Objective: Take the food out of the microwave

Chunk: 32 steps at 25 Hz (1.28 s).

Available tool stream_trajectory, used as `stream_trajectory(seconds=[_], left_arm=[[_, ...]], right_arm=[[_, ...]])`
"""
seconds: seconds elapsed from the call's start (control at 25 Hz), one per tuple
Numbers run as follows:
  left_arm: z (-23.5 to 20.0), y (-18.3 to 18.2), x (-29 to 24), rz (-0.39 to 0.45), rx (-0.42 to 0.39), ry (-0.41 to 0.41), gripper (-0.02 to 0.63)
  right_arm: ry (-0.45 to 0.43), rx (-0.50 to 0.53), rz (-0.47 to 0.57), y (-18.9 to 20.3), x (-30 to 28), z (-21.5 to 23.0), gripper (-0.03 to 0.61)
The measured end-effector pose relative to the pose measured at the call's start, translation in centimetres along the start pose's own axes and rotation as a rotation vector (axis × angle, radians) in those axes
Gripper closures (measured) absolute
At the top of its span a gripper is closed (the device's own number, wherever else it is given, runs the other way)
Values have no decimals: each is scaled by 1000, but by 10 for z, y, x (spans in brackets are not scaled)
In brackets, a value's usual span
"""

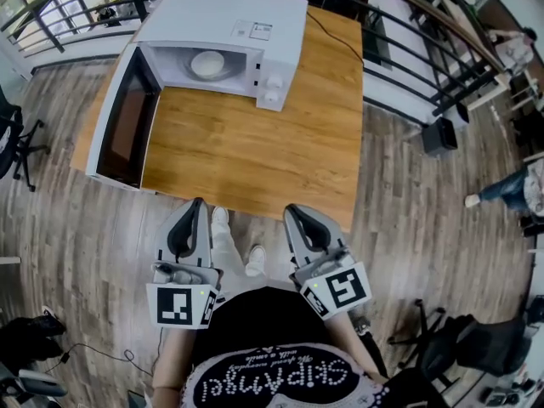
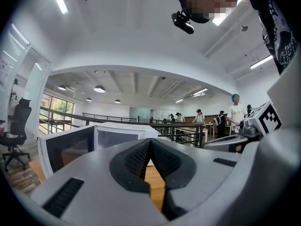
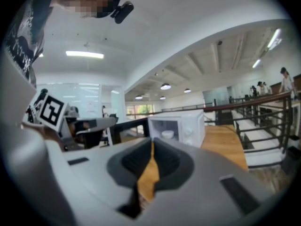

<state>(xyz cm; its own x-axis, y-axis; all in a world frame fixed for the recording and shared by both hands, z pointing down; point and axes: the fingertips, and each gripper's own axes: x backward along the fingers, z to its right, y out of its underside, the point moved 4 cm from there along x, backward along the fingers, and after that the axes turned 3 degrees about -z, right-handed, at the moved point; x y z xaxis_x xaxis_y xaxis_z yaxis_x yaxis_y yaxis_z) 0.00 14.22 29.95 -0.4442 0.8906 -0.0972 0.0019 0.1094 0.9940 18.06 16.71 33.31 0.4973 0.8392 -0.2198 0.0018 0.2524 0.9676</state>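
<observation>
My left gripper and right gripper lie lowest in the head view, close to my body. Both have their jaws pressed together with nothing between them, and both are short of the bench edge.

The food is a white bowl in the upper middle of the frame. It sits inside the microwave, on the floor of its cavity and well apart from me.

The door hangs open down the left of the frame, right beside the path my left gripper would take, so a careless reach could knock it. The cavity mouth looks tight. If I go in with shut jaws I would only push the bowl deeper, so I must open them first. A grip on one side of the rim could tip the bowl and spill it, or the smooth wall could slip.

The bowl looks round, so I see no long axis. I judge it upright, mouth up. I can't tell what is in it.
</observation>
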Motion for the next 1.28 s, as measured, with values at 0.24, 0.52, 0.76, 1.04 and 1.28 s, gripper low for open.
stream_trajectory(seconds=[0.24, 0.52, 0.76, 1.04, 1.28], left_arm=[[-32, 2, -24, -7, 19, 0, 583], [-76, 4, -65, -35, 32, 34, 583], [-114, -5, -100, -47, 43, 72, 583], [-147, -9, -129, -53, 59, 131, 583], [-167, -10, -142, -52, 86, 161, 583]], right_arm=[[13, -14, -26, -1, -31, -1, 541], [40, -22, -38, -15, -90, 6, 541], [62, -23, -31, -30, -142, 7, 541], [115, -35, -34, -39, -181, 6, 541], [140, -36, -46, -43, -204, -2, 541]])
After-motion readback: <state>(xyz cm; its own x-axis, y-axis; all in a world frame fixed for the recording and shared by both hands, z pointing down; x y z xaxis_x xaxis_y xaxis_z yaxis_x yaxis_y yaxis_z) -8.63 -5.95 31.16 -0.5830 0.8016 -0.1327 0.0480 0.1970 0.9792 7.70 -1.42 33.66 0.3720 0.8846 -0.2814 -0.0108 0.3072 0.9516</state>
